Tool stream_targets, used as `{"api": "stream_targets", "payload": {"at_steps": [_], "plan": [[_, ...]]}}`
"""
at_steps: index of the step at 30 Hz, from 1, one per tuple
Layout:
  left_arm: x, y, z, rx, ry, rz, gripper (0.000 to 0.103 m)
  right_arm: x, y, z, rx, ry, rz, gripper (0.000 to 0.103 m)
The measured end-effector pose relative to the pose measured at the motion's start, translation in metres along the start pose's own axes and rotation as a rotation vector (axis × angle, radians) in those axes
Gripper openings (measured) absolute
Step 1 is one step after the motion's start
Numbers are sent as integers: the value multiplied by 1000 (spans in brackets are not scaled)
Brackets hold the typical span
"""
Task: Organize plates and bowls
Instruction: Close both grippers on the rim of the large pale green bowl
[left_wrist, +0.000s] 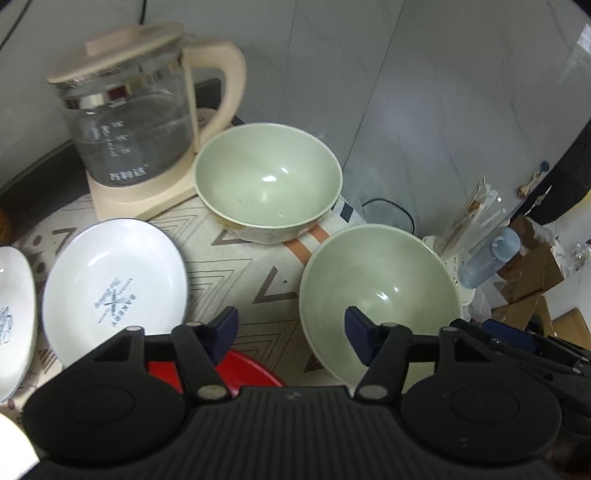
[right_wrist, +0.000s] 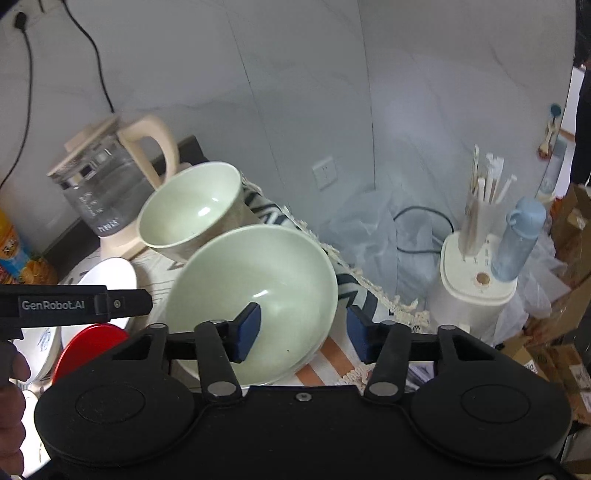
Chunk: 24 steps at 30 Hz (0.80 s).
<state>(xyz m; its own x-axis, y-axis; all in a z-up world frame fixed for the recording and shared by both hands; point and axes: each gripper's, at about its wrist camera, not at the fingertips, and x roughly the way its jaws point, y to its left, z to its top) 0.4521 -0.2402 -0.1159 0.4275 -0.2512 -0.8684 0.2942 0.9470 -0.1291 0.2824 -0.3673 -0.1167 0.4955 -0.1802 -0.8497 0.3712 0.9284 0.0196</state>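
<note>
1. The right tongs (right_wrist: 303, 334) stand open, straddling the near rim of the near green bowl (right_wrist: 258, 291): the left pad sits inside the bowl, the right pad outside it – nothing is clamped yet, as far as the view shows
2. The left tongs (left_wrist: 291, 326) are open too and hold nothing; they hang over the patterned tabletop (left_wrist: 236, 266) between the white plate (left_wrist: 114, 291) and that same near bowl
3. The far green bowl (left_wrist: 267, 182) stands upright behind, just beside the glass kettle (left_wrist: 136, 122). A 2nd white plate (left_wrist: 14, 317) shows at the left edge, and a red disc (left_wrist: 243, 373) lies partly hidden under the left tongs
4. My guess is the step in hand is a rim pinch on the near bowl, to nest it in the far one
5. Risks from here:
   - a glazed, sloping wall gives the pads little bite, so the bowl may pivot or slip out on lifting
   - the near bowl sits close to the tabletop's fringed edge – a push while closing could nudge it off
   - a swing toward the far bowl could knock the kettle
   - a hard drop into the far bowl could chip either rim
</note>
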Motion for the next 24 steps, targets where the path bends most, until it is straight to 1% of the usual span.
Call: {"api": "stream_targets", "payload": {"at_steps": [1, 8, 11, 13, 14, 16, 19, 20, 22, 24], "plan": [[5, -1, 2, 4, 10, 2, 59, 4, -1, 0, 6, 9, -4, 43], [31, -7, 8, 12, 64, -5, 49, 25, -6, -4, 24, 66, -18, 38], [41, -7, 10, 6, 83, -2, 42, 33, -8, -4, 24, 91, -21, 35], [49, -6, 10, 1, 103, -4, 32, 40, -9, -5, 23, 106, -20, 30], [52, -6, 10, 0, 113, -2, 30, 43, -9, -4, 20, 111, -19, 28], [59, -6, 10, -4, 124, 7, 18, 49, -9, -4, 19, 124, -17, 21], [68, -5, 10, -19, 148, -1, 9, 58, -8, -3, 13, 138, -22, 17], [69, -5, 9, -26, 153, -9, 8, 62, -8, -4, 10, 142, -24, 17], [69, -6, 8, -21, 144, 1, 8, 66, -8, -5, 4, 149, -29, 15], [67, -4, 8, -40, 139, -9, 8, 66, -6, -4, -4, 142, -32, 15]]}}
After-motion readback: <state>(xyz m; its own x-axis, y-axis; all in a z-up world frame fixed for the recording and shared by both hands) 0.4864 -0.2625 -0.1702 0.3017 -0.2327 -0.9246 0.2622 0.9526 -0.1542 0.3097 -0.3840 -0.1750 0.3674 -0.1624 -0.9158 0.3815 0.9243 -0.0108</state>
